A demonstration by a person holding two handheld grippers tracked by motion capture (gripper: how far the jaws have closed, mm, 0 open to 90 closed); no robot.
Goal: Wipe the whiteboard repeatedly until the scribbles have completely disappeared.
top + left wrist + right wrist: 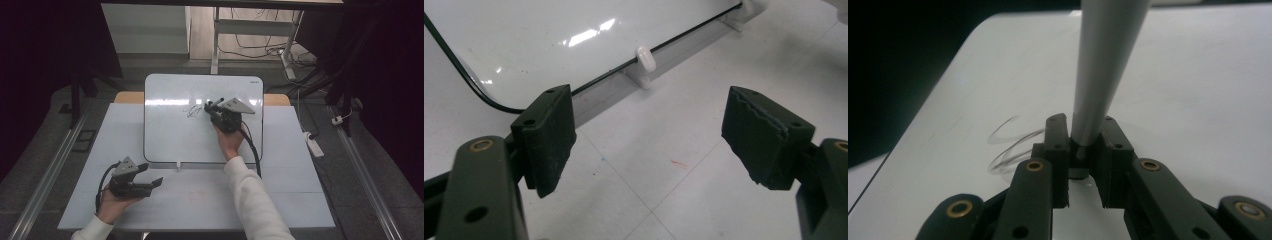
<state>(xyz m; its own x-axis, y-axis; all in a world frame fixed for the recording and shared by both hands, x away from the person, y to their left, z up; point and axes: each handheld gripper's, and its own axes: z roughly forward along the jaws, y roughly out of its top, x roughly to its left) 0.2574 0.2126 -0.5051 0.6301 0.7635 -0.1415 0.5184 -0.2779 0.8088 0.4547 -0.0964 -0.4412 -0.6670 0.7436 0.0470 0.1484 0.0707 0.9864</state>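
- The right gripper point(1083, 160) has its two black jaws closed tight on a slim grey pen-like marker point(1105, 65), which rises up and away from the jaws, tapering wide toward the top of the right gripper view.
- In the high view the same right gripper point(214, 106) sits over the upper middle of a white rounded-corner whiteboard with a thin dark edge point(170, 135); the marker itself is too small to make out there.
- Just left of the jaws lies a thin looping scribble of dark lines point(193, 111); in the right gripper view the loops point(1008, 145) look faint and grey, close beside the left jaw.
- The whiteboard leans on small white plastic clips point(645, 60) at its near edge and stands on a pale grey-white tabletop point(200, 200).
- Most of the board's surface below and to the left of the scribble is bare, with glare streaks across the top.
- The left gripper point(150, 175) rests low on the tabletop, in front of the board's near left corner and well apart from the right one.
- Its jaws stand wide apart with nothing between them, and the left gripper view shows bare table with a small red mark point(679, 164) in the gap.
- The board's right edge lies near the right forearm's white sleeve point(250, 190).
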